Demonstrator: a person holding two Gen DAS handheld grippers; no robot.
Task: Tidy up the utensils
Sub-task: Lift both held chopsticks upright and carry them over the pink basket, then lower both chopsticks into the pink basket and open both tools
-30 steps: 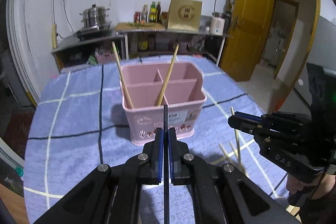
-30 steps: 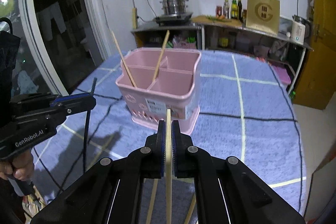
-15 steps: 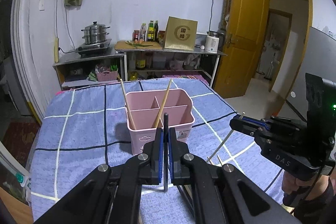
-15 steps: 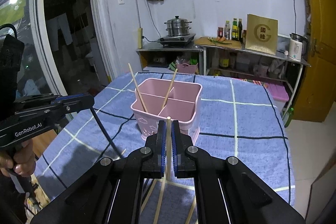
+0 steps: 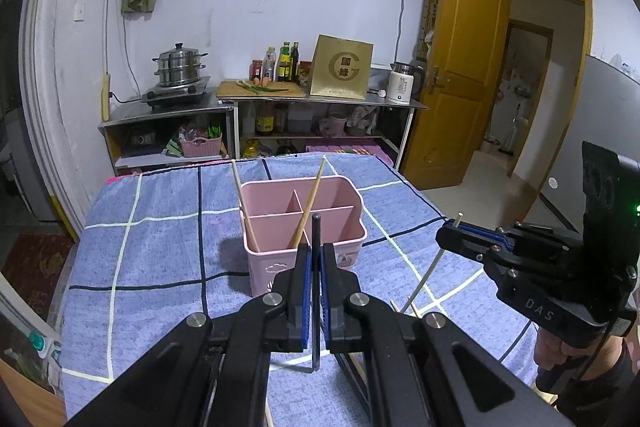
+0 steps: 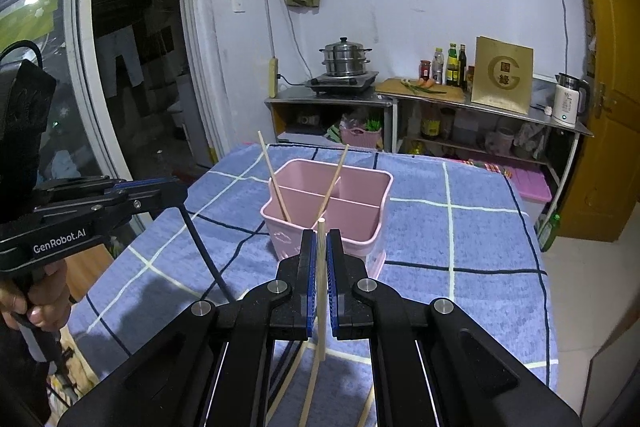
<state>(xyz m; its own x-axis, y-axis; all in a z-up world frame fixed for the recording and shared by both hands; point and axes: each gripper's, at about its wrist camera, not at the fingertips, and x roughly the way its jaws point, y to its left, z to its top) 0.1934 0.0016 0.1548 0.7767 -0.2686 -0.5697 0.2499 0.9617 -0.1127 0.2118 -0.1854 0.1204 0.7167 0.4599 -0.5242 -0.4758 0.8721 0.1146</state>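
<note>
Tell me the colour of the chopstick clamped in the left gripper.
Black. The chopstick in the left gripper shows best in the left wrist view.

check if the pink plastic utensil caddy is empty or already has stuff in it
Not empty. The pink plastic utensil caddy holds two light wooden chopsticks leaning in its front compartments; the rear compartments look bare.

We see our left black two-finger gripper with blue pads [image 5: 316,259] clamped tight on a thin black chopstick [image 5: 316,291], held upright just short of the pink plastic utensil caddy [image 5: 304,227]. Our right gripper [image 6: 319,259], same build, pinches a pale wooden chopstick [image 6: 321,291] (also near upright) on the caddy's near side, a hand [image 6: 46,301] gripping the left handle.
</note>
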